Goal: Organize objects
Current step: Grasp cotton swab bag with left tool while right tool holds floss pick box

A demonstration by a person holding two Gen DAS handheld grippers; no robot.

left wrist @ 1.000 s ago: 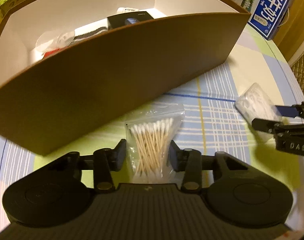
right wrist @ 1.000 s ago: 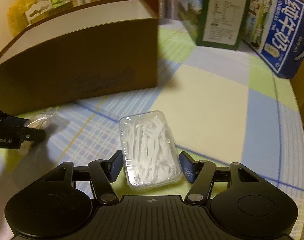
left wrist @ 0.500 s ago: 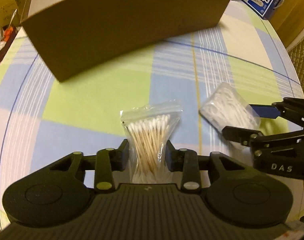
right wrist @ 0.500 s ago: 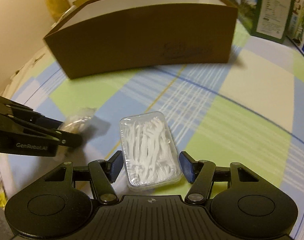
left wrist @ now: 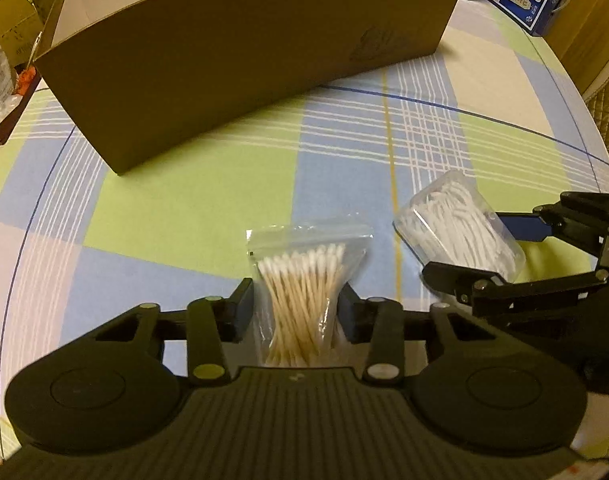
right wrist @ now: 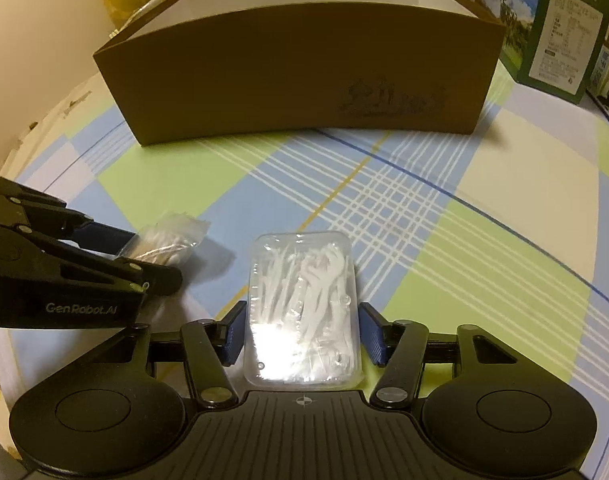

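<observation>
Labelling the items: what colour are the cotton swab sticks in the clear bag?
Pale wooden tan with white tips, clearest in the left wrist view.

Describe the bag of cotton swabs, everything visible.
The bag of cotton swabs is a small clear zip-top plastic pouch packed with pale wooden-looking sticks with white tips. It points away from the camera, pinched at its lower half between the fingers of the left gripper, its empty top strip crinkled. Whether it touches the checked tablecloth is unclear.
</observation>
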